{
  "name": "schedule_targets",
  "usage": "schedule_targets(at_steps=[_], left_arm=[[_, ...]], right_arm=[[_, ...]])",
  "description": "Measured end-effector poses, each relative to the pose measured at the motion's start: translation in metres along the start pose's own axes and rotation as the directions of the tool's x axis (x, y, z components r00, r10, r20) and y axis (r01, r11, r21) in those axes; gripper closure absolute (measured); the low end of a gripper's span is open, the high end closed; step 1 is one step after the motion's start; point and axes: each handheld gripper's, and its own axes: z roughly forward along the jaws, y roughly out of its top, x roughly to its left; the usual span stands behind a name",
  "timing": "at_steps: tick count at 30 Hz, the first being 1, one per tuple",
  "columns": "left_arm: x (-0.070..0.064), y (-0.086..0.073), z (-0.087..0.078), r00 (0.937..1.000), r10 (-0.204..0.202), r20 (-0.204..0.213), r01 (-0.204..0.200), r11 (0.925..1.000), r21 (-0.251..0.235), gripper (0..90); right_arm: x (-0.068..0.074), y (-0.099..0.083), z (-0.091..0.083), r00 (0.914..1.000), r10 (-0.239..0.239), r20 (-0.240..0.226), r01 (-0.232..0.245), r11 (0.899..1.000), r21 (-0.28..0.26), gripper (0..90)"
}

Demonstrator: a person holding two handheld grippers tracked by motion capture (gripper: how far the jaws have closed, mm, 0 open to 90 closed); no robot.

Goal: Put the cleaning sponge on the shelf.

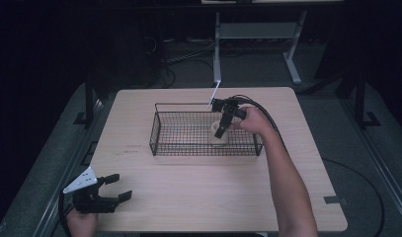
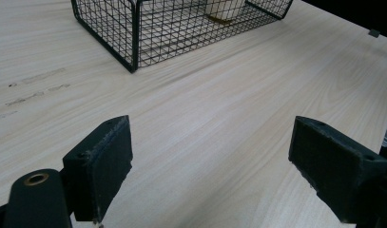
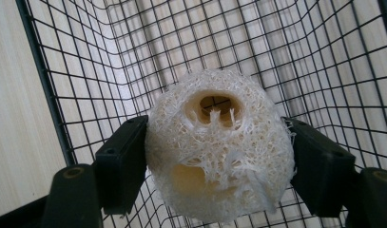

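Wire basket (image 1: 161, 129) on bench (image 1: 198, 197) w/ loofah (image 3: 219, 152) inside, pinched by right gripper (image 3: 219, 156) jaws; left gripper (image 2: 212, 161) jaws spread, nr bench edge.

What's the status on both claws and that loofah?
Right claw shut on loofah, inside wire basket. Left claw open, empty, over near table edge. Nothing blocking.

No text, label, brand, number or sign can be read anywhere.
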Motion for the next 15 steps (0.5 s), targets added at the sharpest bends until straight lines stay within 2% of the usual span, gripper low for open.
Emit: schedule_targets(at_steps=[15], left_arm=[[0.0, 0.0005, 0.0, 1.0, 0.001, -0.002, -0.001, 1.0, 0.001, 13.4]], right_arm=[[0.0014, 0.0, -0.0024, 1.0, 0.0, 0.007, 0.0, 1.0, -0.008, 24.0]])
